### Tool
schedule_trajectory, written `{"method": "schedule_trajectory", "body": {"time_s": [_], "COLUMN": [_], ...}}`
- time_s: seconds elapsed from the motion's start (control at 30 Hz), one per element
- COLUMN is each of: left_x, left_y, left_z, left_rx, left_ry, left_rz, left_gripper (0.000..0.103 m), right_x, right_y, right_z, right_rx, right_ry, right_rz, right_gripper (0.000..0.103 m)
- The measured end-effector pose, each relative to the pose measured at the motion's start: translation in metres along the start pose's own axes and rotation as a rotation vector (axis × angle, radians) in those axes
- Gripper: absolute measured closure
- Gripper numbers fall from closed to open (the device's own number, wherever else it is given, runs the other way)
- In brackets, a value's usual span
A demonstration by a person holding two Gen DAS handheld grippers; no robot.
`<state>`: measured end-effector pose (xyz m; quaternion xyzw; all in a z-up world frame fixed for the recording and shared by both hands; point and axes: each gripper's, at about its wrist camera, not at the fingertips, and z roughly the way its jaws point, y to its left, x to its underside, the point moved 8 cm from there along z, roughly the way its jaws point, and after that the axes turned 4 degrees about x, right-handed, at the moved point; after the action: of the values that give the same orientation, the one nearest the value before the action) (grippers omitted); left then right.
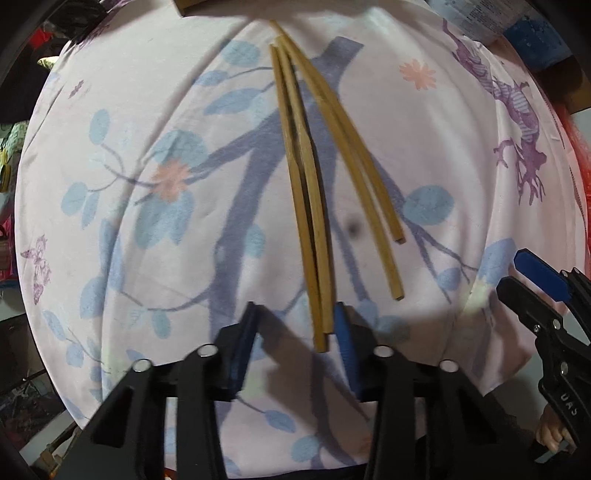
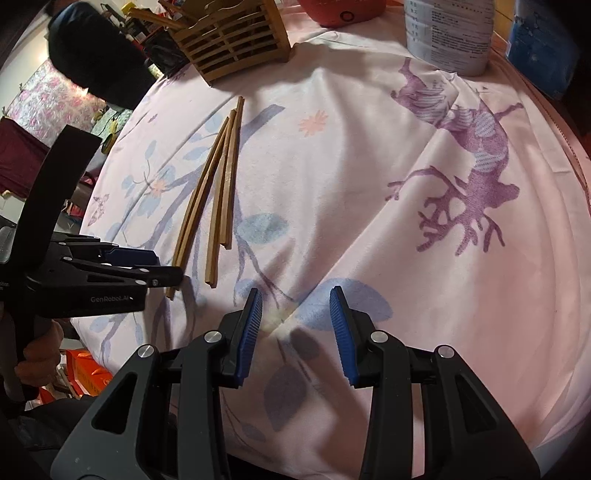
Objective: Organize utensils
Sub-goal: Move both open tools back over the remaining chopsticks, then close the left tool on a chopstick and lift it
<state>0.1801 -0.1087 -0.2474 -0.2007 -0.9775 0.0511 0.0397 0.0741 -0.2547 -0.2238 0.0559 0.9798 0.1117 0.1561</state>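
The left gripper points straight down at the flowered tablecloth, its blue pads apart. The near ends of two bamboo chopsticks lie between the pads, close against the right pad; whether that pad touches them I cannot tell, and the left pad stands clear of them. From there this pair runs up toward 12 o'clock. A second pair of chopsticks fans out from the same far point toward 5 o'clock, its near ends free on the cloth.

In the right wrist view the left gripper comes in from 9 o'clock, a hand on its grip at 8 o'clock, its tips over the near ends of the leftmost chopsticks. The right gripper hangs at 6 o'clock with its pads apart and only cloth between them, well apart from the chopsticks. At 11 o'clock a slatted bamboo utensil holder stands beyond the chopsticks' far ends. A white labelled container stands at 1 o'clock.
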Motion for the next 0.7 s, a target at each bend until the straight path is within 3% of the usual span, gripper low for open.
{"method": "schedule_trajectory", "body": {"time_s": [0.4, 0.7], "left_x": [0.021, 0.045], "left_y": [0.024, 0.031], "left_z": [-0.001, -0.003], "left_rx": [0.065, 0.048], "left_ry": [0.048, 0.052], "left_rz": [-0.059, -0.045], "left_gripper": [0.094, 0.095], "right_x": [-0.004, 0.004], "right_y": [0.017, 0.013], "right_z": [0.006, 0.004], "right_rx": [-0.035, -0.044], "right_ry": [0.010, 0.015], "right_rz": [-0.044, -0.030], "right_gripper": [0.063, 0.063]}}
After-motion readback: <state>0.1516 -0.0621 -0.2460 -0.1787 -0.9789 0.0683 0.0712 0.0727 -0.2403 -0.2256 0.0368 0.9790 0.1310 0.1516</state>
